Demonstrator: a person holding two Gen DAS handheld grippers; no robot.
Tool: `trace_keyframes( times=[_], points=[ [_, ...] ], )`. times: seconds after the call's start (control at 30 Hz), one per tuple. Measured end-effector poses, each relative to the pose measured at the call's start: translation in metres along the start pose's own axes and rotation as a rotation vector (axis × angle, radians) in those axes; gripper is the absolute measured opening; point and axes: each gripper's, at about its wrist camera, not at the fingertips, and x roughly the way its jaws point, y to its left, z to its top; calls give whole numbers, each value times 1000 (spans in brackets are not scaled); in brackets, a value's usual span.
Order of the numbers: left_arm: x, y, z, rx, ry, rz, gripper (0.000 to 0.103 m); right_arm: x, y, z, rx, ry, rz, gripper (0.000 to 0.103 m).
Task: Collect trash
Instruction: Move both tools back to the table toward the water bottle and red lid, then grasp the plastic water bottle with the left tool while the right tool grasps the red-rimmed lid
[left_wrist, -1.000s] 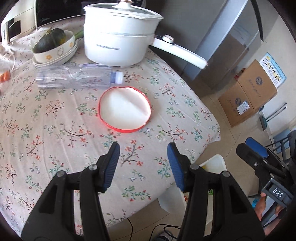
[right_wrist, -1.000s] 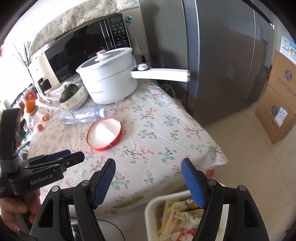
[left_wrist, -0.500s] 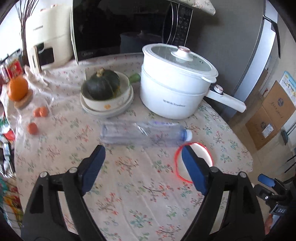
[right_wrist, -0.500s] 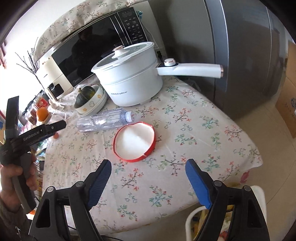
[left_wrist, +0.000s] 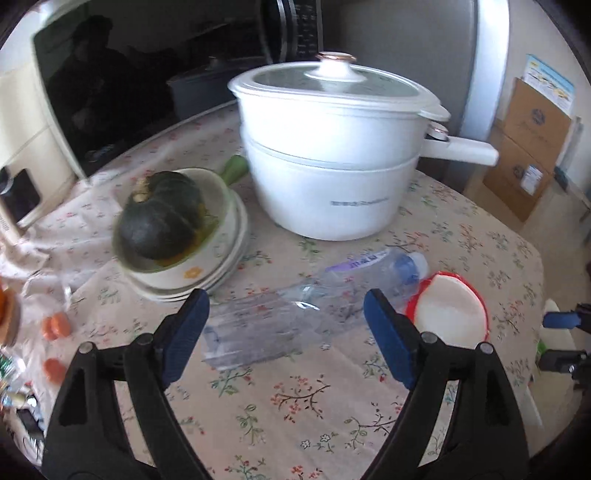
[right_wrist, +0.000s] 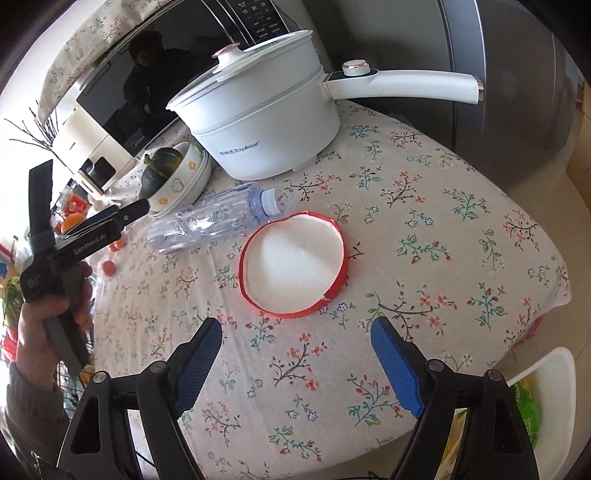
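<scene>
A crushed clear plastic bottle (left_wrist: 310, 306) (right_wrist: 214, 221) lies on its side on the floral tablecloth. Beside its cap rests a round white lid with a red rim (left_wrist: 448, 314) (right_wrist: 293, 266). My left gripper (left_wrist: 286, 332) hovers open just in front of the bottle, which shows between its blue pads without being touched. My right gripper (right_wrist: 295, 354) is open too, above the cloth short of the red-rimmed lid, with nothing in it. The left gripper's body (right_wrist: 74, 240), held by a hand, shows in the right wrist view.
A white electric pot (left_wrist: 332, 155) (right_wrist: 266, 122) with a long handle (right_wrist: 402, 81) stands behind the bottle. A bowl holding a dark squash (left_wrist: 162, 218) sits to its left, small orange fruits (left_wrist: 55, 325) nearby. A white bin (right_wrist: 546, 398) with rubbish stands beside the table.
The left gripper swung left from the lid to face the bottle, and its jaws widened. The right gripper moved from over the bin to above the table, closer to the lid.
</scene>
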Motion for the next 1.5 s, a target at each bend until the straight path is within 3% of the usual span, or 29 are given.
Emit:
trace_keyframes(
  times=[0.07,0.1,0.2,0.3,0.53,0.63,0.67,0.77,0.9,1.0,1.1,1.17,1.27,1.33,1.5],
  points=[
    [14,4,3,44,59,-118,86,3,0,0,2,15,0,84],
    [19,-1,4,109,91,-141,86,4,-1,1,2,23,2,84],
    [23,-38,3,438,113,-78,86,6,-3,5,-11,31,-7,84],
    [34,-60,0,642,195,-83,86,11,-6,11,-11,37,-14,84],
    [67,-53,6,693,298,-76,86,23,0,12,-24,66,0,84],
    [95,-52,-18,740,374,10,87,25,2,12,-37,66,-1,84],
    [98,-54,-24,757,360,48,94,27,0,13,-30,70,0,84],
    [98,-49,-21,620,368,28,70,32,-8,15,2,81,5,84],
    [89,-57,-39,532,348,91,67,35,-20,22,74,72,46,84],
    [78,-54,-54,359,359,111,65,41,-33,25,166,80,99,84],
    [63,-47,-66,168,357,84,64,51,-41,28,201,89,68,84],
    [56,-43,-74,94,364,74,64,59,-43,30,205,86,38,81],
    [38,-39,-80,48,344,113,64,69,-44,33,210,85,0,68],
    [21,-37,-82,0,317,125,64,79,-41,33,205,99,-13,48],
    [-20,-38,-65,-62,253,153,64,89,-31,36,156,94,-70,29]
  ],
)
